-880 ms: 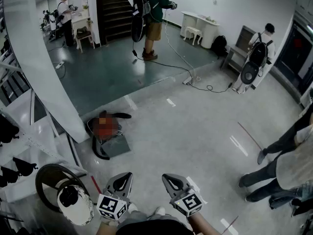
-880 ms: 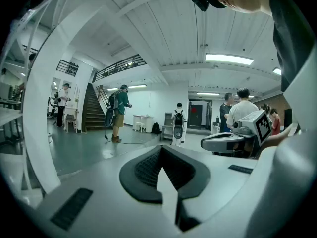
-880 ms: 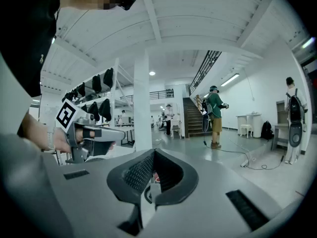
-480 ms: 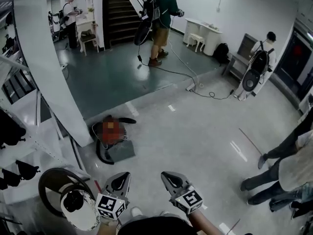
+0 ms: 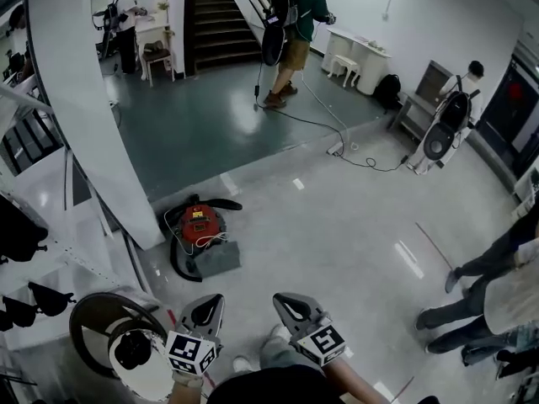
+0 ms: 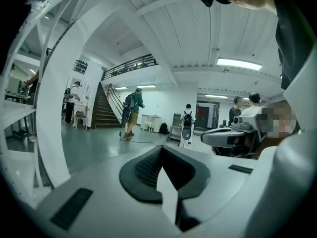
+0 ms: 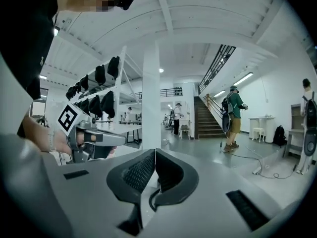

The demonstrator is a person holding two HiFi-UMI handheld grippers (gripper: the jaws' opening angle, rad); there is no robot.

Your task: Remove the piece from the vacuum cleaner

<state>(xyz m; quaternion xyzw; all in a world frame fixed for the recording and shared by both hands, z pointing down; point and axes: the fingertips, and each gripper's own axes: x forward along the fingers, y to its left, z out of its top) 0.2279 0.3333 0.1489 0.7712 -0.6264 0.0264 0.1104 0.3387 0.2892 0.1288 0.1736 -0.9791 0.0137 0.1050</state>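
I hold the left tongs (image 5: 210, 306) and the right tongs (image 5: 286, 305) low at the bottom of my view, side by side and apart, both pointing away from me over the pale floor (image 5: 354, 225). Both look closed. Ahead of them and to the left sits the red vacuum cleaner (image 5: 202, 223), just beside the foot of a white column (image 5: 80, 108). Its black hose (image 5: 174, 257) curls round it, and it is partly on a grey mat (image 5: 217, 259). Well beyond, a person in a green shirt (image 5: 301, 11) stands near the staircase (image 5: 215, 19), with a cable (image 5: 324, 126) trailing across the darker floor.
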